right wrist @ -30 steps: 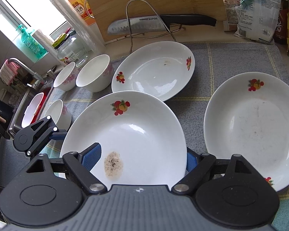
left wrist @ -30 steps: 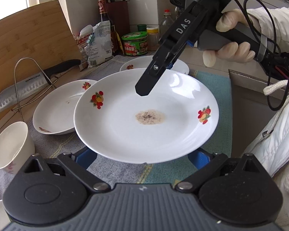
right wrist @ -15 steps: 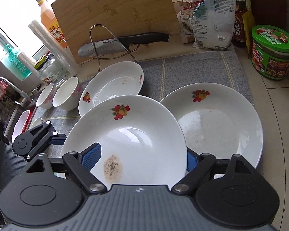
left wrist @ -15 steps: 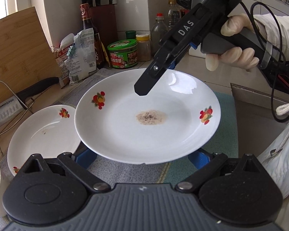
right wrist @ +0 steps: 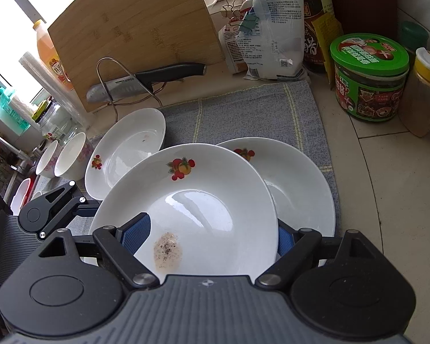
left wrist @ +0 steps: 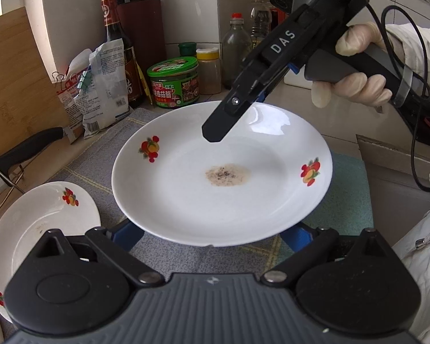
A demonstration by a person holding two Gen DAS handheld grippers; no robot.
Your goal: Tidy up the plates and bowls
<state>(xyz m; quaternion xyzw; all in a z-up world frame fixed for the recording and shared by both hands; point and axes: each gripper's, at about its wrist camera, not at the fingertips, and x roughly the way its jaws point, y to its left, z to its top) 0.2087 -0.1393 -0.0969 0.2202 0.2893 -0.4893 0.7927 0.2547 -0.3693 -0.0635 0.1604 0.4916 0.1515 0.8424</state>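
Grey woven mat [right wrist: 243, 114] covers the counter. A bamboo cutting board [right wrist: 134, 28] leans behind its far left corner.

The task's white fruit-print plate [left wrist: 220, 189] is held level above the mat, a brown speckled stain [left wrist: 228, 175] at its centre. In the right wrist view it overlaps the left part of a second plate [right wrist: 301, 189], which lies at the mat's right edge. A third plate [right wrist: 126, 149] sits at the mat's left edge, with two bowls [right wrist: 71, 157] just beyond it.

The left gripper [left wrist: 212, 233] and right gripper [right wrist: 209, 238] have their fingers spread wide, pads at the plate's rim on opposite sides. Cannot tell if either is clamping.
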